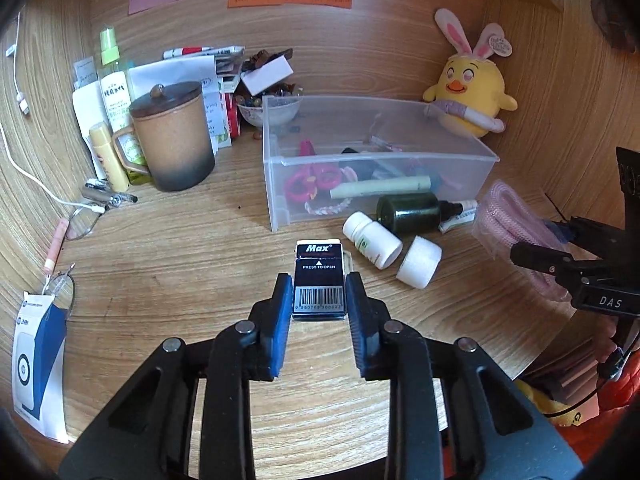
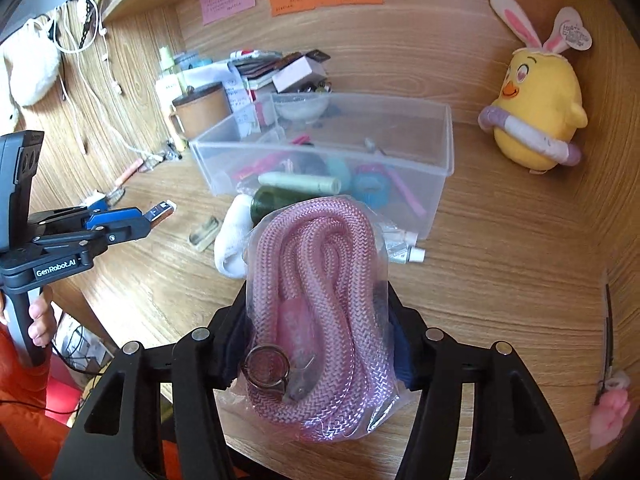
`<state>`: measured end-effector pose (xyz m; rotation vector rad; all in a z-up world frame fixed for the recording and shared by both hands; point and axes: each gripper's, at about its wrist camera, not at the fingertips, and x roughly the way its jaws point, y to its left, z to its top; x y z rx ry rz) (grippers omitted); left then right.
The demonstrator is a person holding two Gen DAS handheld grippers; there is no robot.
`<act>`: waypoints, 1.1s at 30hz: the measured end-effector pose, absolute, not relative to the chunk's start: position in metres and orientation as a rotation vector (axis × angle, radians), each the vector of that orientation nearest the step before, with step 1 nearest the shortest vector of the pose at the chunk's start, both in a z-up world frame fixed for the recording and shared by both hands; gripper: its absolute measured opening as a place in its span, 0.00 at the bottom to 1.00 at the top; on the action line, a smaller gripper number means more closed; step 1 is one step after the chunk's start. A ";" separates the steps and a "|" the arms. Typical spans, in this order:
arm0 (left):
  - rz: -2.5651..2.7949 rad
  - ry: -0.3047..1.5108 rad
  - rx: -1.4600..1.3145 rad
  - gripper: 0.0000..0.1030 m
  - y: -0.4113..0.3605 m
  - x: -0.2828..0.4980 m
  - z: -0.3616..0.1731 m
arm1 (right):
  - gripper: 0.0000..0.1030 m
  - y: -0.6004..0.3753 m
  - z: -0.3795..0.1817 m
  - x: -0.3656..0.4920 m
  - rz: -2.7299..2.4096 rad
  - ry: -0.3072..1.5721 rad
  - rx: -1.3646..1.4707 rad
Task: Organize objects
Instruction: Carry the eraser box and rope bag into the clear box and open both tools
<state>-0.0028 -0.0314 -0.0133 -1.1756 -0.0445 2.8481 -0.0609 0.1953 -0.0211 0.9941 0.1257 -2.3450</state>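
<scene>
I had my left gripper (image 1: 319,296) closed on a small black staple box (image 1: 319,280) marked "Max", its jaws pressing the two long sides so the label faced up and the box stuck out forward. From the right wrist view the box looked lifted clear of the table (image 1: 180,264), though I could not be certain. I judged a side grip suited a hard, flat-sided box like that: it would not slip or crush.

My right gripper (image 2: 320,320) was clamped on a clear plastic bag (image 2: 316,312) holding a coiled pink rope (image 2: 320,264) with a metal ring (image 2: 267,369) at the near end. The jaws squeezed the bag across its lower middle, so the coil bulged up and forward between them. I judged that hold less secure, since the film was slick and the rope soft; the bundle could sag or slide out if tilted.

Both loads were pointed toward the clear plastic bin (image 1: 472,160), which stood open-topped on the table ahead and already held scissors (image 1: 310,182), a pale green tube (image 1: 380,187) and other small things. That seemed the sensible home for loose items, so I read the step as carrying these two there.

Just before the bin's front wall lay a dark green bottle (image 1: 412,208), a white pill bottle (image 1: 372,240) and a white roll (image 1: 419,262), all on their sides and not yet put away. They sat between me and the bin, so each load would need lifting over them and over the rim.
</scene>
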 end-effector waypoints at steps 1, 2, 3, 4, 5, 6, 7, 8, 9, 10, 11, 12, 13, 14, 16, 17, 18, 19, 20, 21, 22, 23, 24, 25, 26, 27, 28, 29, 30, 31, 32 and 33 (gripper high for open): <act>2.854 -0.044 -1.158 0.26 -0.032 -0.004 -0.009 | 0.53 0.197 -0.018 -0.063 -2.351 0.111 0.984; 2.857 -0.046 -1.141 0.26 -0.032 -0.005 -0.005 | 0.53 0.199 -0.015 -0.065 -2.359 0.098 0.973; 2.860 -0.049 -1.123 0.26 -0.032 -0.007 -0.002 | 0.53 0.200 -0.012 -0.067 -2.369 0.088 0.963; 2.865 -0.051 -1.106 0.26 -0.032 -0.009 0.001 | 0.53 0.201 -0.008 -0.069 -2.381 0.079 0.949; 2.871 -0.052 -1.089 0.26 -0.031 -0.012 0.004 | 0.53 0.202 -0.005 -0.071 -2.393 0.069 0.934; 2.875 -0.055 -1.074 0.26 -0.031 -0.015 0.007 | 0.53 0.203 -0.002 -0.073 -2.400 0.061 0.923; 2.879 -0.059 -1.059 0.26 -0.031 -0.018 0.010 | 0.53 0.204 0.002 -0.076 -2.408 0.052 0.910; 2.882 -0.062 -1.045 0.26 -0.031 -0.022 0.013 | 0.53 0.204 0.006 -0.079 -2.417 0.044 0.896; 2.885 -0.063 -1.032 0.26 -0.031 -0.025 0.015 | 0.53 0.204 0.010 -0.081 -2.427 0.040 0.883; 2.889 -0.064 -1.019 0.26 -0.031 -0.028 0.018 | 0.53 0.204 0.015 -0.085 -2.439 0.037 0.867; 2.892 -0.063 -1.007 0.26 -0.030 -0.031 0.020 | 0.53 0.204 0.019 -0.088 -2.447 0.038 0.855; 2.896 -0.061 -0.995 0.26 -0.030 -0.035 0.023 | 0.53 0.204 0.023 -0.091 -2.458 0.038 0.840; 2.900 -0.058 -0.984 0.26 -0.029 -0.038 0.025 | 0.53 0.203 0.027 -0.094 -2.466 0.039 0.826; 2.903 -0.053 -0.974 0.26 -0.028 -0.042 0.027 | 0.53 0.202 0.031 -0.098 -2.472 0.043 0.813; 2.908 -0.044 -0.957 0.26 -0.026 -0.049 0.032 | 0.53 0.199 0.038 -0.106 -2.483 0.054 0.791; 2.909 -0.036 -0.948 0.26 -0.025 -0.053 0.034 | 0.53 0.196 0.041 -0.110 -2.488 0.058 0.779; 2.913 -0.030 -0.943 0.26 -0.024 -0.056 0.036 | 0.53 0.194 0.044 -0.114 -2.489 0.059 0.771; 2.916 -0.027 -0.940 0.26 -0.024 -0.059 0.037 | 0.53 0.191 0.047 -0.119 -2.488 0.058 0.764; 2.918 -0.022 -0.937 0.26 -0.023 -0.063 0.038 | 0.53 0.189 0.049 -0.123 -2.487 0.060 0.758; 2.921 -0.017 -0.935 0.26 -0.022 -0.067 0.039 | 0.53 0.188 0.050 -0.126 -2.489 0.063 0.753; 2.923 -0.012 -0.932 0.26 -0.021 -0.070 0.040 | 0.53 0.184 0.052 -0.131 -2.491 0.071 0.747; 2.925 -0.008 -0.929 0.26 -0.021 -0.074 0.041 | 0.53 0.181 0.053 -0.134 -2.490 0.075 0.743; 2.927 -0.006 -0.928 0.26 -0.020 -0.077 0.042 | 0.53 0.179 0.053 -0.138 -2.487 0.079 0.741; 2.926 -0.005 -0.930 0.26 -0.020 -0.081 0.042 | 0.53 0.175 0.053 -0.142 -2.488 0.086 0.739; 2.926 -0.004 -0.936 0.26 -0.020 -0.086 0.042 | 0.53 0.170 0.053 -0.147 -2.490 0.098 0.742; 2.927 -0.002 -0.946 0.26 -0.021 -0.090 0.041 | 0.53 0.166 0.052 -0.151 -2.488 0.103 0.747; 2.924 0.002 -0.959 0.26 -0.021 -0.095 0.039 | 0.53 0.162 0.050 -0.155 -2.481 0.105 0.753; 2.921 0.002 -0.976 0.26 -0.021 -0.100 0.037 | 0.53 0.157 0.048 -0.160 -2.474 0.110 0.762; 2.914 -0.001 -0.992 0.26 -0.022 -0.104 0.035 | 0.53 0.153 0.047 -0.164 -2.472 0.116 0.770; 2.906 -0.006 -1.009 0.26 -0.022 -0.109 0.032 | 0.53 0.149 0.044 -0.167 -2.469 0.126 0.777; 2.899 -0.010 -1.026 0.26 -0.023 -0.113 0.029 | 0.53 0.144 0.041 -0.172 -2.467 0.137 0.786; 2.893 -0.013 -1.041 0.26 -0.024 -0.117 0.026 | 0.53 0.140 0.038 -0.176 -2.464 0.146 0.797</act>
